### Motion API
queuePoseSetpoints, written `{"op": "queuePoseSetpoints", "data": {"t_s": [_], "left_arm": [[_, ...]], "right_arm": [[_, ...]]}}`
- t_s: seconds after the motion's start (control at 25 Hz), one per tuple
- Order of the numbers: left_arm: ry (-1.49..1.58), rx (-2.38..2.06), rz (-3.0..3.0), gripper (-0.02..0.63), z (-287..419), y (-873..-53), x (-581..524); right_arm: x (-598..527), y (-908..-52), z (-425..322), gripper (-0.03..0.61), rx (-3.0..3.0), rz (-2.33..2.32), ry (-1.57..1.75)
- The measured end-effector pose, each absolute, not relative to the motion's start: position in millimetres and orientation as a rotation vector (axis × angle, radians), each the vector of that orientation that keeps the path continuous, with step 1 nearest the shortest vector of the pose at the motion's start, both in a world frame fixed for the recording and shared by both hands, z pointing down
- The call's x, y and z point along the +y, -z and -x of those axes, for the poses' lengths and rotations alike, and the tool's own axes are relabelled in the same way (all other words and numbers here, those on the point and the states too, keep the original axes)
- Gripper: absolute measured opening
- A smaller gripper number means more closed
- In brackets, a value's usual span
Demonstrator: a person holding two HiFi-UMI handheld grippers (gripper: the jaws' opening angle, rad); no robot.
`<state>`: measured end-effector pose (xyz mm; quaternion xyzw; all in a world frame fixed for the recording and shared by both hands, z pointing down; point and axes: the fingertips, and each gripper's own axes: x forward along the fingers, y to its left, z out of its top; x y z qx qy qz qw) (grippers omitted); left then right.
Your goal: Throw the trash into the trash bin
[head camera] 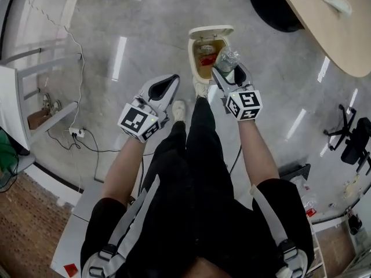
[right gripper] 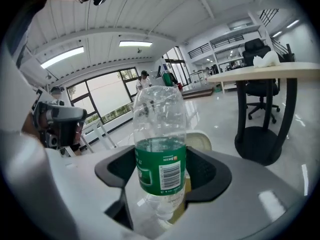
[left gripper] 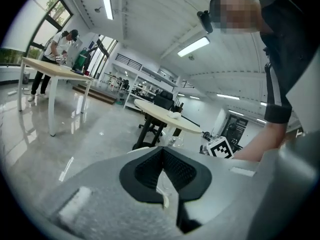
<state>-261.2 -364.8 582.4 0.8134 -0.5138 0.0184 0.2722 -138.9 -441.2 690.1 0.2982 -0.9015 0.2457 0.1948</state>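
A cream trash bin [head camera: 200, 39] stands on the grey floor ahead of my feet, its lid flipped up and some rubbish inside. My right gripper [head camera: 228, 69] hangs just over the bin's near right rim, shut on a clear plastic bottle [head camera: 225, 58] with a green label. In the right gripper view the bottle [right gripper: 160, 149] stands upright between the black pads [right gripper: 212, 171], with the bin's lid [right gripper: 201, 140] behind it. My left gripper [head camera: 172, 81] is left of the bin, shut and empty; its pads [left gripper: 175, 166] meet with nothing between them.
A round wooden table [head camera: 339, 25] on a black base [head camera: 272, 4] stands at the upper right, with a black office chair [head camera: 352, 139] further right. A white rack [head camera: 26, 91] and a power strip with cable [head camera: 75, 132] are on the left.
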Motion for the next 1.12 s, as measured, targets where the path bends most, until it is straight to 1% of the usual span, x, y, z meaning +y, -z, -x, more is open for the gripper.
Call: {"op": "queuePoseSetpoints", "data": {"t_s": [0.24,0.28,0.32,0.44,0.56,0.6,0.72,0.76,0.84,1.12], "left_arm": [[-0.095,-1.302,-2.147,0.002,254,-605,-359],[-0.101,-1.295,-2.143,0.002,255,-606,-359],[-0.101,-1.292,-2.139,0.002,256,-607,-359],[-0.081,-1.294,-2.139,0.002,259,-608,-359],[-0.074,-1.295,-2.152,0.002,261,-605,-358],[-0.073,-1.297,-2.157,0.002,262,-603,-358],[-0.06,-1.309,-2.162,0.002,267,-589,-349],[-0.054,-1.316,-2.167,0.002,270,-583,-345],[-0.03,-1.339,-2.191,0.002,277,-570,-344],[0.042,-1.478,-2.279,0.002,306,-513,-349]], "right_arm": [[-436,-753,150,0.314,-2.408,-0.724,-0.693],[-432,-764,153,0.326,-2.38,-0.691,-0.693],[-428,-773,155,0.35,-2.355,-0.661,-0.692],[-422,-782,155,0.357,-2.323,-0.632,-0.689],[-421,-776,151,0.345,-2.326,-0.661,-0.694],[-420,-772,149,0.334,-2.33,-0.669,-0.691],[-411,-747,143,0.275,-2.353,-0.715,-0.672],[-409,-735,140,0.247,-2.366,-0.742,-0.663],[-415,-711,134,0.216,-2.401,-0.812,-0.638],[-439,-599,122,0.109,-2.577,-1.022,-0.519]]}}
